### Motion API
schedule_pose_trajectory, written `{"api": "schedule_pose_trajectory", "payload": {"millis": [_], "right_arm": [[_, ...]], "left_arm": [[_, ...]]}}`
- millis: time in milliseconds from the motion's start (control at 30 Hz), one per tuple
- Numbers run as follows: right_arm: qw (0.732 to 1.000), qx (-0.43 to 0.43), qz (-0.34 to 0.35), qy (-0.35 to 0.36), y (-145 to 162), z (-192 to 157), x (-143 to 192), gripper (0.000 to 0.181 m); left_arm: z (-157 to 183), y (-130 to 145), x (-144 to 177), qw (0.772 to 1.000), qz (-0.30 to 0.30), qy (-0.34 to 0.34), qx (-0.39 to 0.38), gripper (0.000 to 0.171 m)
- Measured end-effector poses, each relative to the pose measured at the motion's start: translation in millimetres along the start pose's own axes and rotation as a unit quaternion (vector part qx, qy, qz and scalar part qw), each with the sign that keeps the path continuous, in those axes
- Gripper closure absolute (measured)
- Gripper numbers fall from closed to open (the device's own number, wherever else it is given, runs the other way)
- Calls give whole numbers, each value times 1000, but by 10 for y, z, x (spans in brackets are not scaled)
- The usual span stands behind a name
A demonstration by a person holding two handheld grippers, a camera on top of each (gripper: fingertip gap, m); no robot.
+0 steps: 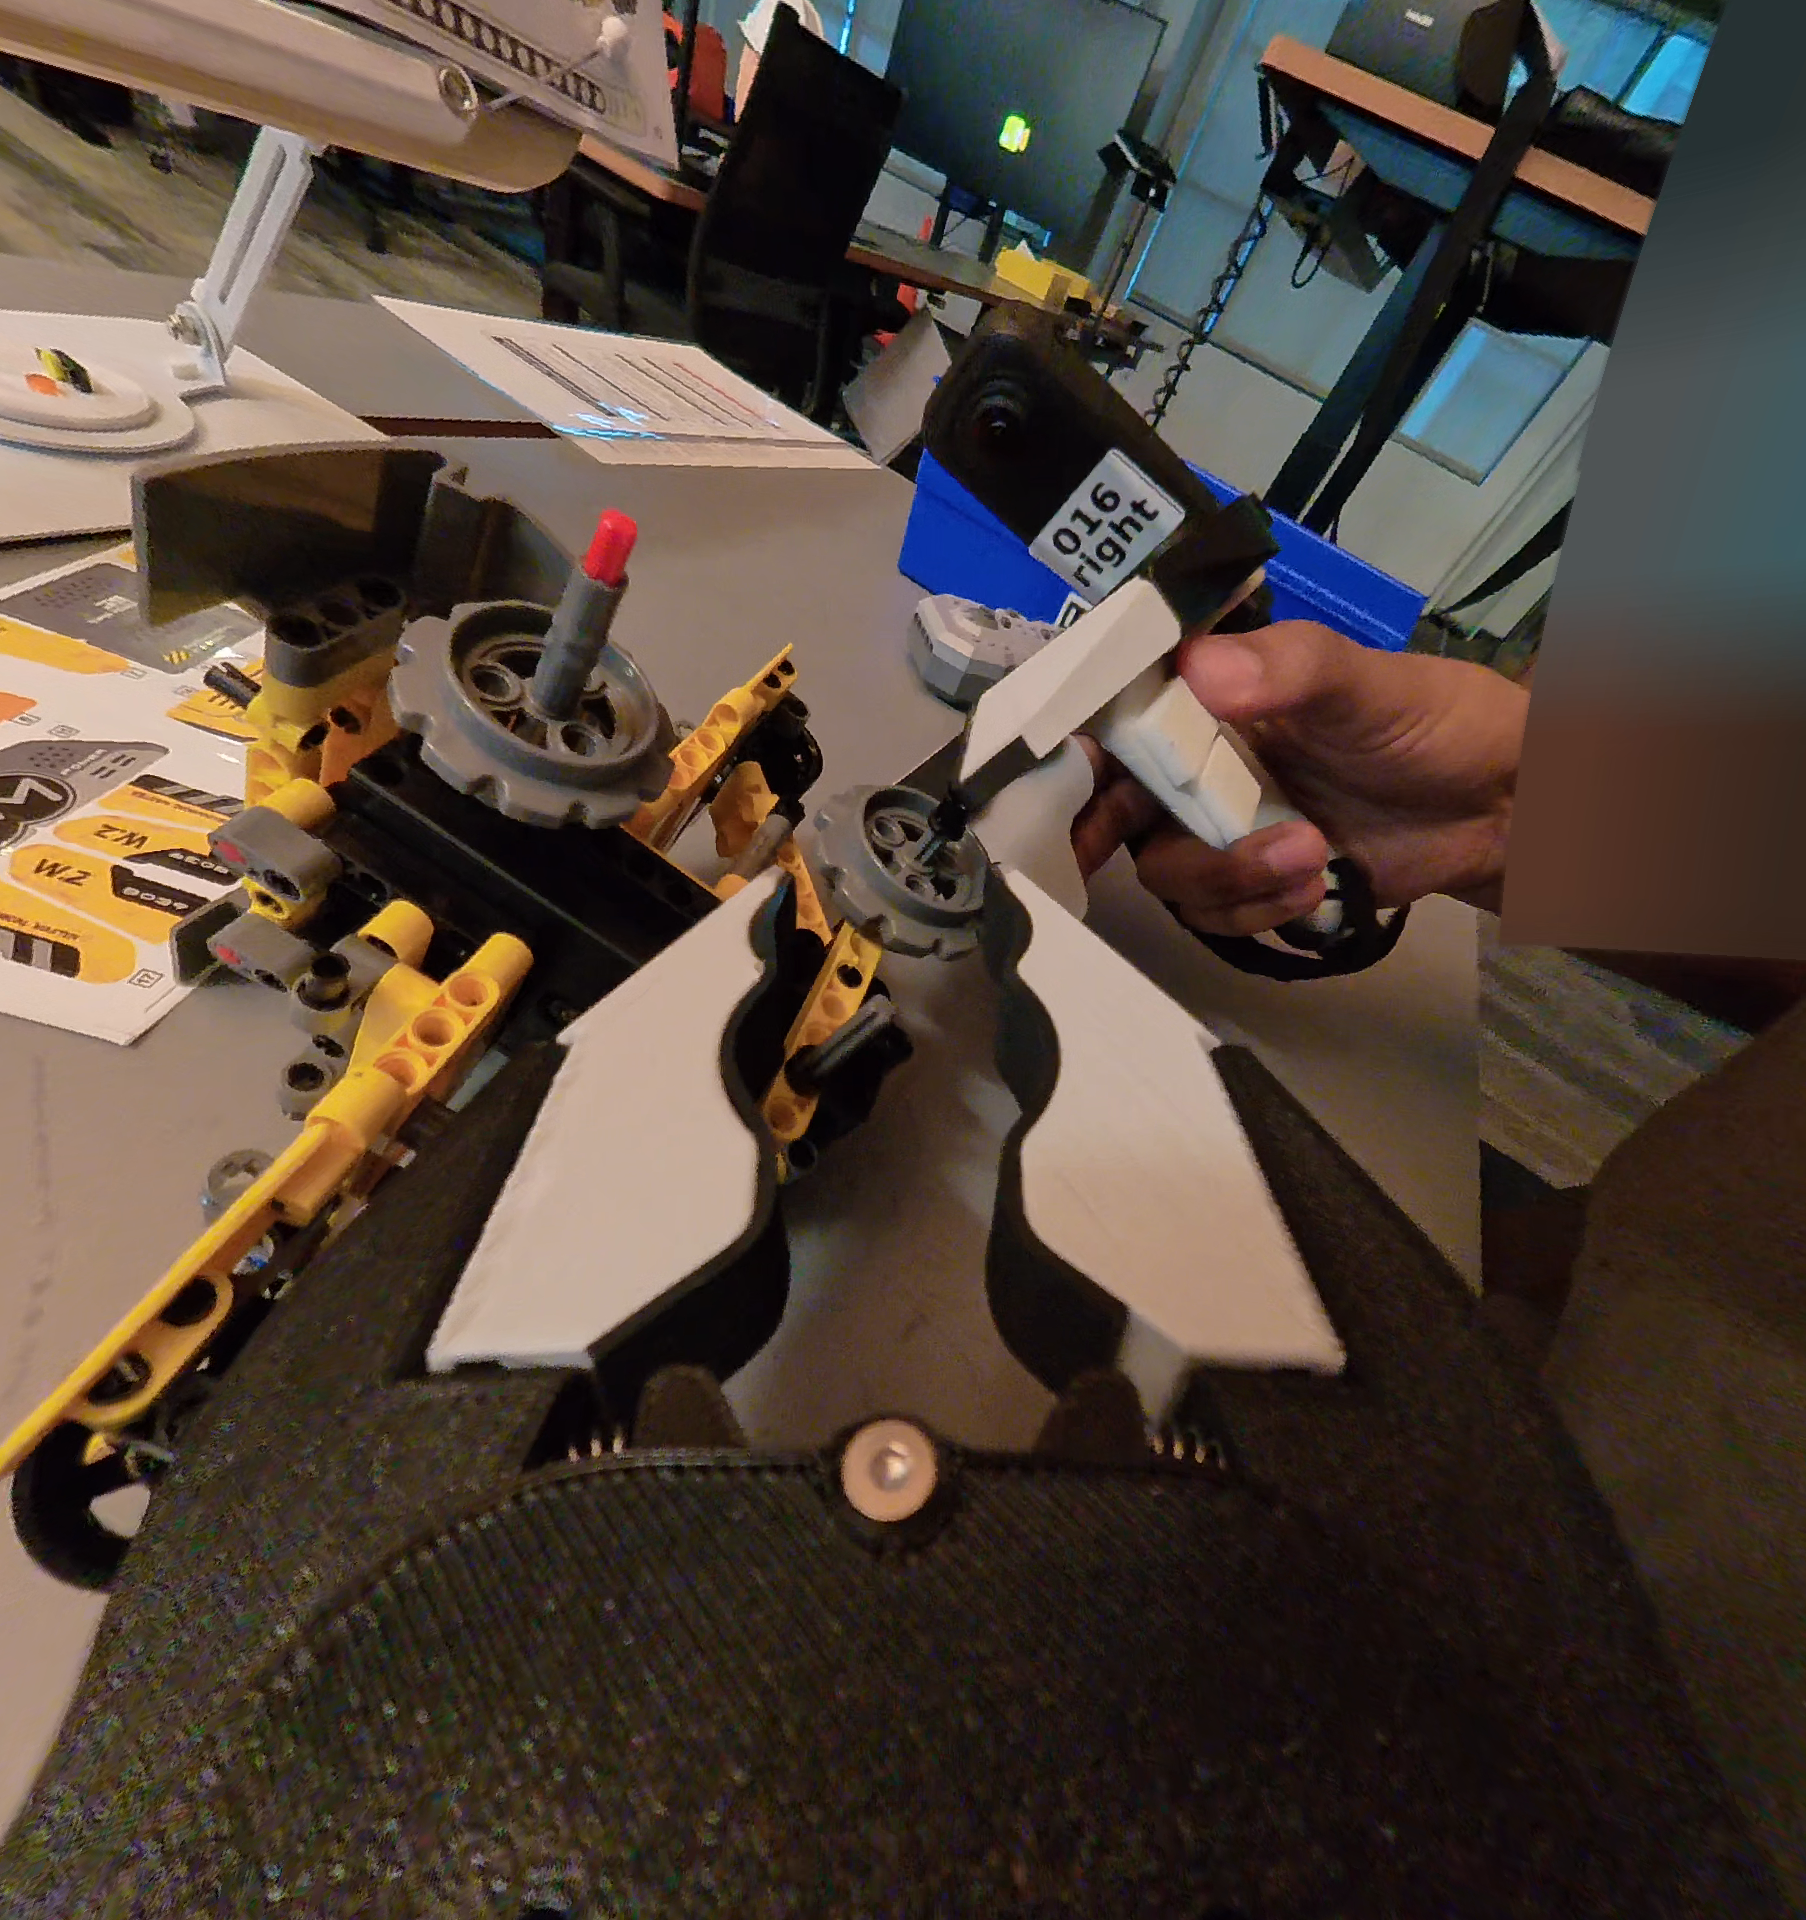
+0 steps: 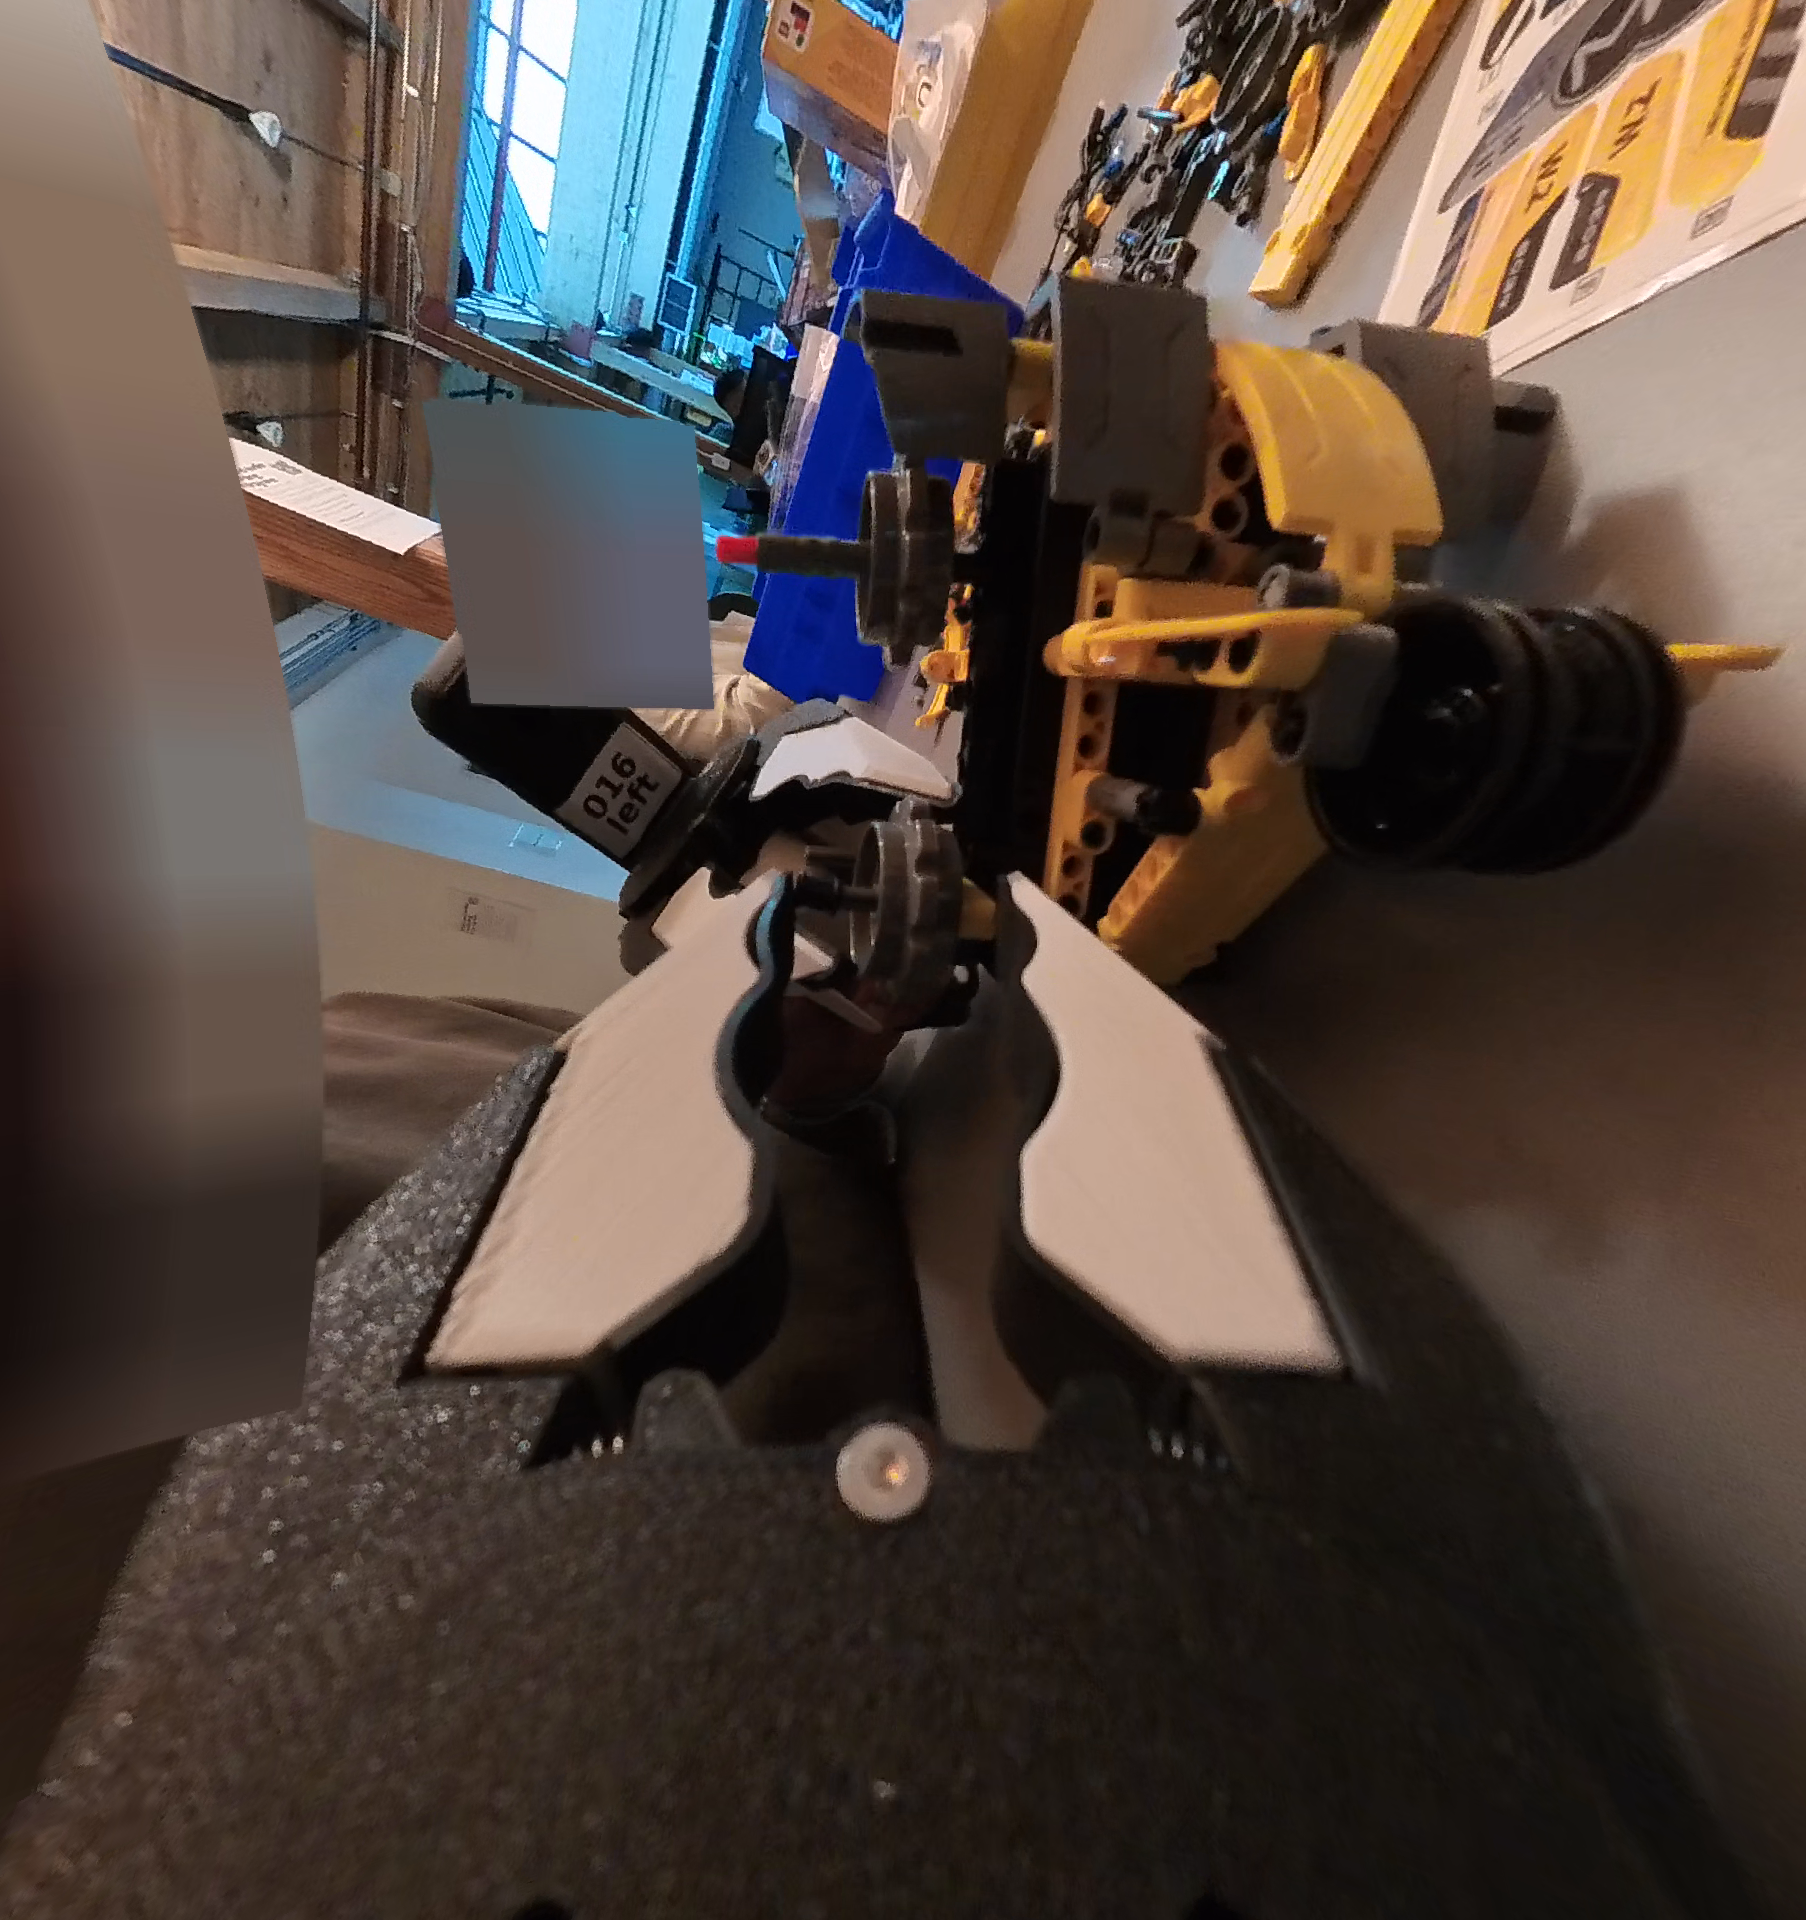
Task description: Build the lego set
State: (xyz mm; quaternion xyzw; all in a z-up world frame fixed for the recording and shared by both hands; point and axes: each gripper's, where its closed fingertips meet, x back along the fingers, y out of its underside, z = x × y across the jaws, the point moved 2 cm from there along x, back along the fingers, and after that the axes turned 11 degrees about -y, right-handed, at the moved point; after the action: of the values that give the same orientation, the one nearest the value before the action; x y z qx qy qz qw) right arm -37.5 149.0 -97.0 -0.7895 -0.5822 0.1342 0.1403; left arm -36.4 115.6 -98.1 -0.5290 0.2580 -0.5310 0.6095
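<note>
Sticker sheet (image 1: 57, 831) beside toy vehicle (image 1: 483, 831)

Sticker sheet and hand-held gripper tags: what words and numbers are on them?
Right hand-held gripper, white tag: readable, but I don't copy writing.
Left hand-held gripper, white label: likewise.
Yellow-and-grey sticker sheet: readable, not copied.
Printed paper behind the model: too blurred.
</note>
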Motion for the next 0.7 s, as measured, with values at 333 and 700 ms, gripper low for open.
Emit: {"api": "schedule_pose_trajectory", "payload": {"millis": [333, 700], "right_arm": [[1000, 20, -7, 17, 17, 19, -37, 149], [999, 29, 21, -18, -6, -41, -19, 131]], "left_arm": [[-15, 4, 10, 1000, 2, 9, 5, 136], [-21, -40, 72, 996, 15, 47, 76, 132]]}}
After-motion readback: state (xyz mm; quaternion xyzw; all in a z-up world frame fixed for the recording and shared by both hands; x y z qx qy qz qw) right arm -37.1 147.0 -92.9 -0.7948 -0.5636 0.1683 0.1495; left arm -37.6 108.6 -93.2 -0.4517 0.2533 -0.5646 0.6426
